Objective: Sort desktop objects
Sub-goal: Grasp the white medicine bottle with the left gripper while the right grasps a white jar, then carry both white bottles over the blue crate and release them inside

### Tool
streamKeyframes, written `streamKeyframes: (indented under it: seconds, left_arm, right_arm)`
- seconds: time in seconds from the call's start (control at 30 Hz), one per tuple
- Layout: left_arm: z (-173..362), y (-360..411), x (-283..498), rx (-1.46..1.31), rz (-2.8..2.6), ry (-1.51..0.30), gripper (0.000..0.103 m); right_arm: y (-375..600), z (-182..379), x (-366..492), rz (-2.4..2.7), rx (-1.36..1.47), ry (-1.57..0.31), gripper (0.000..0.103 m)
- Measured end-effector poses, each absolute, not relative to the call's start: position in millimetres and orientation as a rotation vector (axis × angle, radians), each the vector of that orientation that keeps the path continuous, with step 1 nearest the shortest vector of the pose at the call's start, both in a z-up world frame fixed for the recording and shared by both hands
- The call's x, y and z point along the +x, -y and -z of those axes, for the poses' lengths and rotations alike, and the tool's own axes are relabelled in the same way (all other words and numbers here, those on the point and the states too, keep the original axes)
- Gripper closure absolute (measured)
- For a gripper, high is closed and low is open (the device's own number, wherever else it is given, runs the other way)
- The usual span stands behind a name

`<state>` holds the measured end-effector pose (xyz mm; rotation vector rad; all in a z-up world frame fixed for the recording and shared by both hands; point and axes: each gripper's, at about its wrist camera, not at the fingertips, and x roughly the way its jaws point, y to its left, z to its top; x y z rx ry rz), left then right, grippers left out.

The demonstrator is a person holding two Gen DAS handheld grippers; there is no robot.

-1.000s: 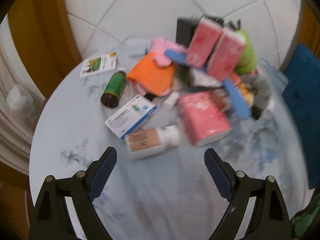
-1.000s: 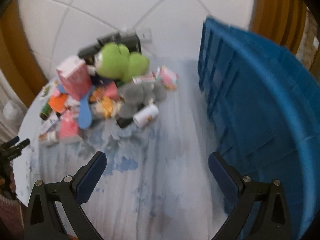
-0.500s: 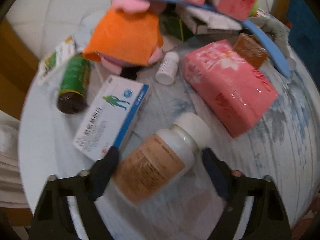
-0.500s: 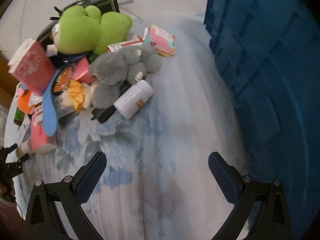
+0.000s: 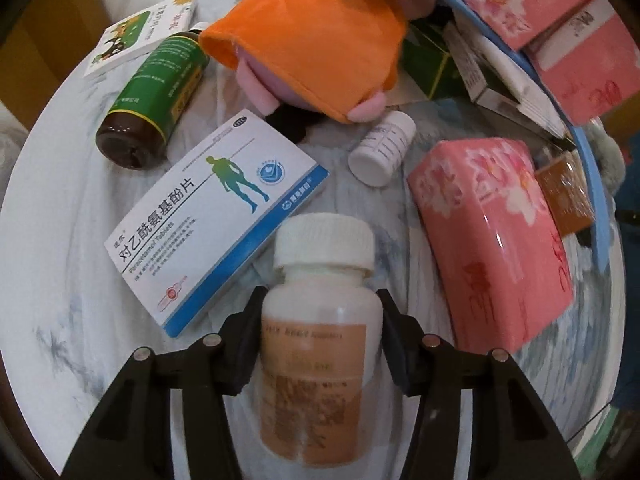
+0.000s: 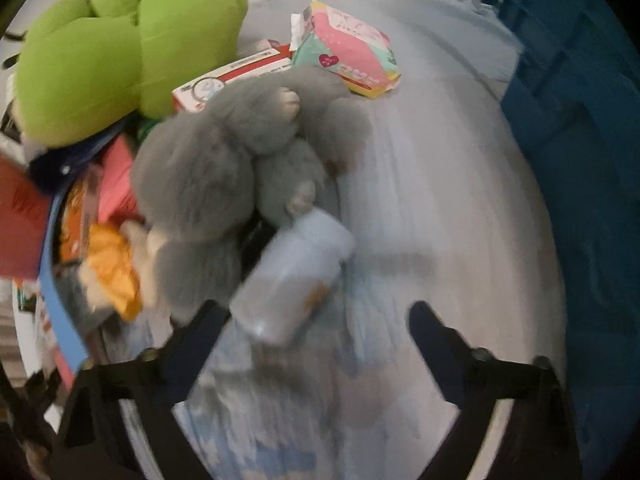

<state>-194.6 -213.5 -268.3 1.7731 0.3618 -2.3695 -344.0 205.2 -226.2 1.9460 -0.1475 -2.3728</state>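
Left hand-held gripper (image 5: 318, 334): its jaws are closing, one black finger on each side of the big pill bottle (image 5: 320, 320). The pads sit right at the bottle's sides. I cannot tell if they press on it yet.
Big pill bottle: white with a white cap and a tan label. It lies on the worktop (image 5: 60, 240) near the edge closest to the camera, cap pointing toward the pile.
Medicine box (image 5: 216, 220): white and blue, flat on the worktop, just beside the big pill bottle on its left.
Brown bottle (image 5: 156, 96): green label, lying on its side near the left edge, past the medicine box.
Small pill bottle (image 5: 382, 148): white, lying between the medicine box and the pink pack.
Pink pack (image 5: 492, 236): shiny, with flowers, lying to the right of the big pill bottle.
Orange soft toy (image 5: 316, 36): it lies on the pile at the far side.
Right hand-held gripper (image 6: 320, 320): its jaws are closing but stand wide apart. The picture is blurry.
White bottle (image 6: 294, 276): lying on its side near the right gripper's left finger. The fingers do not hold it.
Grey soft toy (image 6: 228, 168): it lies touching the white bottle, on the far side of it.
Green soft toy (image 6: 116, 56): on top of the pile, behind the grey one.
Blue bin (image 6: 580, 160): it stands at the right edge of the worktop.
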Motion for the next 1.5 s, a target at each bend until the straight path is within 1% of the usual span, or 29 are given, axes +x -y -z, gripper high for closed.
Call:
streamKeyframes:
  seconds: [0.03, 0.17, 0.2, 0.23, 0.3, 0.37, 0.47, 0.67, 0.83, 0.93, 1.0, 1.2, 1.23, 1.3, 1.5]
  left_arm:
    - [269, 212, -196, 1.766, 2.371, -0.351, 0.051]
    - [271, 209, -198, 1.760, 2.358, -0.331, 0.051]
    - [271, 208, -198, 1.758, 2.354, -0.331, 0.051]
    - [271, 207, -197, 1.757, 2.352, -0.330, 0.051]
    - [271, 206, -194, 1.753, 2.349, -0.354, 0.051]
    - [271, 203, -190, 1.748, 2.356, -0.365, 0.051]
    - [265, 193, -179, 1.726, 2.374, -0.333, 0.051]
    - [244, 169, -151, 1.672, 2.427, -0.326, 0.051]
    - [223, 148, -120, 1.630, 2.475, -0.323, 0.051]
    - [210, 136, -114, 1.614, 2.509, -0.307, 0.051]
    - [199, 117, -99, 1.596, 2.542, -0.296, 0.051]
    - [157, 74, -80, 1.503, 2.667, -0.200, 0.051]
    - [150, 67, -78, 1.485, 2.694, -0.182, 0.051]
    - [133, 46, -73, 1.445, 2.755, -0.142, 0.051]
    - [81, -32, -67, 1.341, 2.973, -0.041, 0.051]
  right_arm:
    - [-205, 230, -349, 2.367, 1.963, 0.157, 0.029]
    - [-201, 243, -360, 2.331, 1.993, 0.193, 0.031]
    - [-200, 246, -361, 2.322, 1.994, 0.201, 0.035]
    - [-198, 250, -363, 2.311, 1.999, 0.203, 0.036]
    - [-197, 249, -363, 2.314, 1.976, 0.217, 0.046]
    - [-195, 247, -360, 2.325, 1.975, 0.179, 0.049]
    - [-193, 244, -349, 2.317, 1.958, 0.154, 0.049]
    - [-193, 226, -309, 2.319, 1.882, 0.117, 0.049]
    - [-199, 205, -268, 2.324, 1.817, 0.119, 0.049]
    - [-204, 187, -238, 2.350, 1.764, 0.096, 0.049]
    - [-217, 178, -225, 2.360, 1.730, 0.099, 0.049]
    - [-228, 122, -155, 2.448, 1.554, 0.059, 0.049]
    - [-223, 119, -160, 2.465, 1.527, 0.054, 0.049]
    - [-234, 93, -136, 2.505, 1.456, 0.046, 0.049]
    - [-266, 44, -88, 2.617, 1.266, 0.064, 0.049]
